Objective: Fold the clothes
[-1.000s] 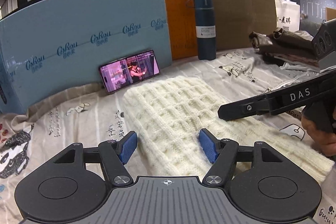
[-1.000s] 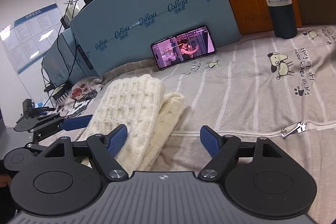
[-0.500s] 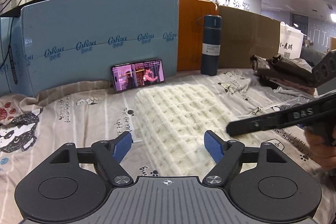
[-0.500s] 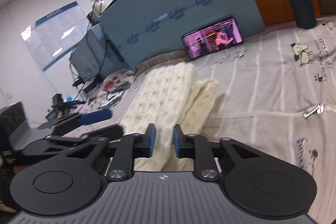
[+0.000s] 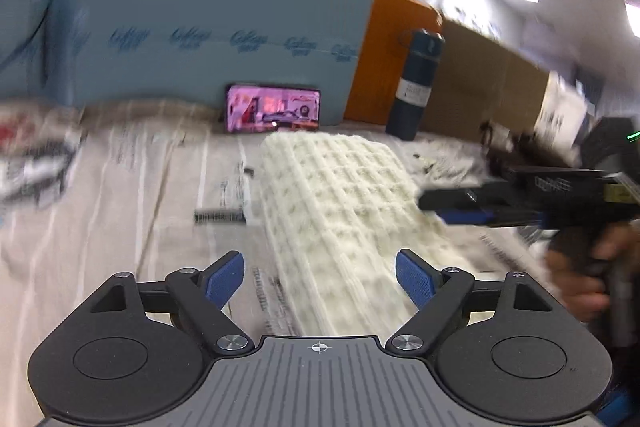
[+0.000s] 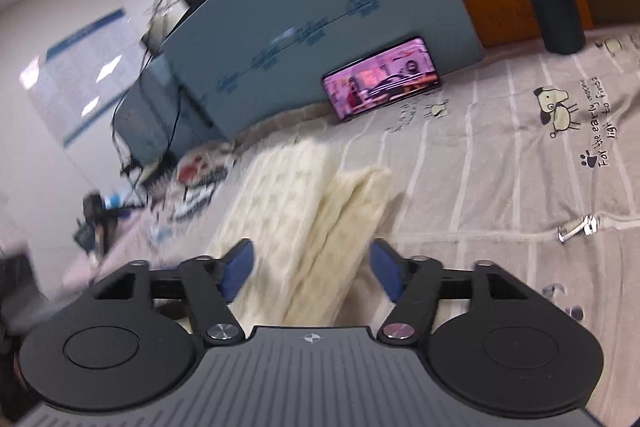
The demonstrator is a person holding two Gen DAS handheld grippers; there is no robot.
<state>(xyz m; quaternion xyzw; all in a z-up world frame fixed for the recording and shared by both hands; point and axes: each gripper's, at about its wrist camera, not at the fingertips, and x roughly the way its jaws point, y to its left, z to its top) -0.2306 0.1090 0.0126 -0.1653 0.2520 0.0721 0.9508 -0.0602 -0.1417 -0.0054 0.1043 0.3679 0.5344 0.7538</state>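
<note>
- Folding looks far along: the cream knit sweater [image 5: 340, 211] lies as a long folded band on the printed bedsheet [image 5: 120, 211], so the step in hand, as I judge it, is taking its near end for one more fold or a tidy.
- The left gripper [image 5: 320, 279] has its fingers spread wide and holds nothing; the sweater's near end sits directly ahead, between the blue pads [image 5: 224, 277] and a little beyond them.
- The right gripper [image 6: 312, 273] is likewise spread and empty, and the sweater [image 6: 304, 211] runs forward from between its fingers, with a second, smoother layer showing just right of centre.
- To do it well, I would have each claw take a near corner through all layers, not only the top knit, and lift both together so the band does not twist.
- The thick knit should hold a pinch well but may sag in the middle.
- Edges: the band's left long edge is straight ahead of the left claw's left pad; the far end stops just short of the phone [image 5: 274, 109] propped on the blue board [image 5: 200, 39].
- Room: bare sheet lies left of the left claw and right of the right claw, where a zipper pull [image 6: 576, 229] lies on the fabric.
- The bottle [image 5: 416, 83] stands ahead and to the right, near the far end; a forward fold risks nudging the phone.
- Both views are blurred, so fine layer edges cannot be told.
</note>
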